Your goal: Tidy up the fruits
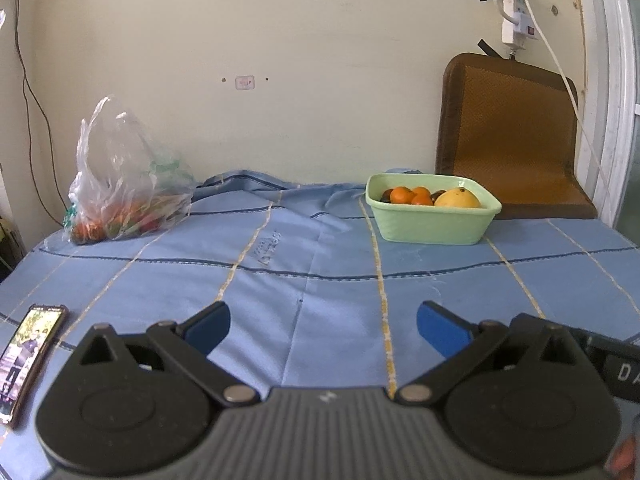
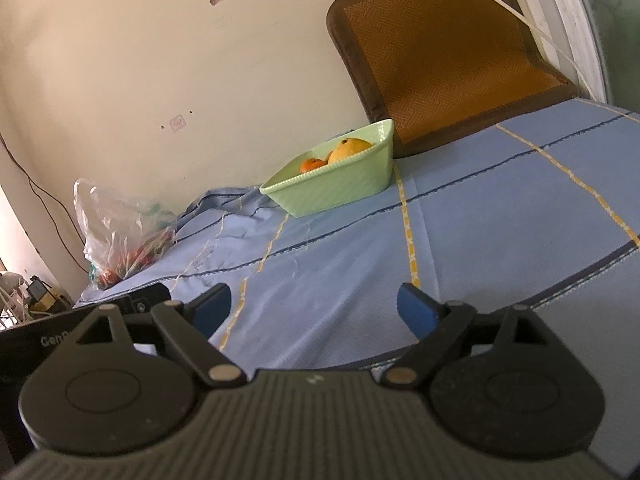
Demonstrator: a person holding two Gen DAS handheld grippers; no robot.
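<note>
Both your left gripper point(image 1: 323, 330) and right gripper point(image 2: 315, 310) gape wide and empty, so pinch the thin, slippery plastic bag point(image 1: 124, 176) at mid-left by its floppy top, since the fruit inside looks soft

Left gripper point(image 1: 323, 330): blue-padded jaws spread wide, nothing between them, held level. Right gripper point(image 2: 314, 312): jaws likewise spread, nothing held, view tilted

I see a pale green dish point(image 1: 430, 222) upright by the wall, holding oranges point(image 1: 401, 195) and a yellow mango point(image 1: 457, 198) | clear bag point(image 1: 120, 176) of fruit slumped far left; well apart
</note>
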